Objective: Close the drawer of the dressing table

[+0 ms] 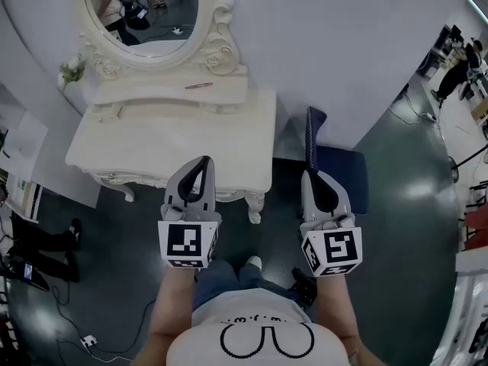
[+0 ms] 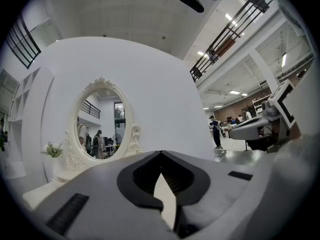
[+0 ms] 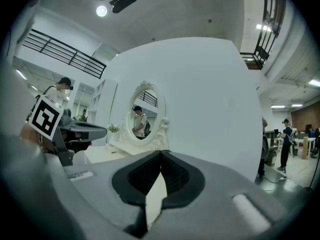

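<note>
Head view: shows left tongs (image 1: pixel 203 161) and right tongs (image 1: pixel 309 174) pinched shut, empty, the left over the front edge of the white dressing table (image 1: pixel 152 147), drawer hidden. Left gripper view: catches oval mirror (image 2: pixel 102 121) face-on. Right gripper view: catches the left marker cube (image 3: pixel 46 116).

white dressing table (image 1: pixel 171 139), oval mirror (image 1: pixel 145 6), red pen (image 1: pixel 198 85) on its shelf (image 1: pixel 152 91)

Staged corner in a big hall
Backdrop wall (image 1: pixel 343 44) ahead of the fingers (image 1: pixel 181 183), balcony railing (image 2: pixel 235 29) above them.
</note>
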A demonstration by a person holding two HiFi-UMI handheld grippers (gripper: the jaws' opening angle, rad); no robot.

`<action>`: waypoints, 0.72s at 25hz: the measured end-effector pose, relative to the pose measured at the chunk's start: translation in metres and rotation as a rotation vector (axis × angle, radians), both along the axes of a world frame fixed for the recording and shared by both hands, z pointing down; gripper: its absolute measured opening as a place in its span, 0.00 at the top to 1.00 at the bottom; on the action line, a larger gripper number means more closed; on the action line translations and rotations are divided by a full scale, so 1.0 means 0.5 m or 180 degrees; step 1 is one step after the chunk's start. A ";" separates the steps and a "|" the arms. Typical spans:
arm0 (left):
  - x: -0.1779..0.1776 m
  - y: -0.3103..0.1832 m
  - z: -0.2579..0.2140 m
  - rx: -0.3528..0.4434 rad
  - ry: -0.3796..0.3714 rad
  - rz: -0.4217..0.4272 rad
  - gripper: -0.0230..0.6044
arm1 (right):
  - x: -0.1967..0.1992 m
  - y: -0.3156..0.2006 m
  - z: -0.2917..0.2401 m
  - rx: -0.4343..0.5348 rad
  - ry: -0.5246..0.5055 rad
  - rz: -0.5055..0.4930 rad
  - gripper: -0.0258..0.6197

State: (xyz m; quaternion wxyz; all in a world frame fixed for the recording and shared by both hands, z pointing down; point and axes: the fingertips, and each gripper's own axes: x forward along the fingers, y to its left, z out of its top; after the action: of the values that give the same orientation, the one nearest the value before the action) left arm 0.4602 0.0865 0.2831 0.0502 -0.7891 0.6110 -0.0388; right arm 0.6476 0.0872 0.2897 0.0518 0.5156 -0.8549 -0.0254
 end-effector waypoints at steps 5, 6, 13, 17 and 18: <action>-0.021 0.013 -0.003 0.0026 0.0023 -0.0061 0.97 | -0.013 0.003 -0.015 0.0101 -0.0065 0.0008 0.96; -0.031 0.015 -0.002 0.0024 0.0028 -0.0075 0.97 | -0.020 0.003 -0.023 0.0148 -0.0127 0.0010 0.96; -0.143 0.036 -0.001 0.0037 0.0076 -0.0225 0.97 | -0.132 0.008 -0.020 0.0176 -0.0139 -0.0181 0.96; -0.233 0.041 0.002 0.0021 0.0092 -0.0307 0.97 | -0.222 0.016 -0.011 0.0121 -0.0101 -0.0293 0.96; -0.259 0.041 0.003 0.0015 0.0099 -0.0331 0.97 | -0.247 0.016 -0.011 0.0106 -0.0102 -0.0321 0.96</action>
State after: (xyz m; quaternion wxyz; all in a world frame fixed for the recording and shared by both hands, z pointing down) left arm 0.3306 0.1072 0.2846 0.0404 -0.7567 0.6519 -0.0276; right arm 0.5243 0.0952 0.2843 0.0282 0.4730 -0.8799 -0.0339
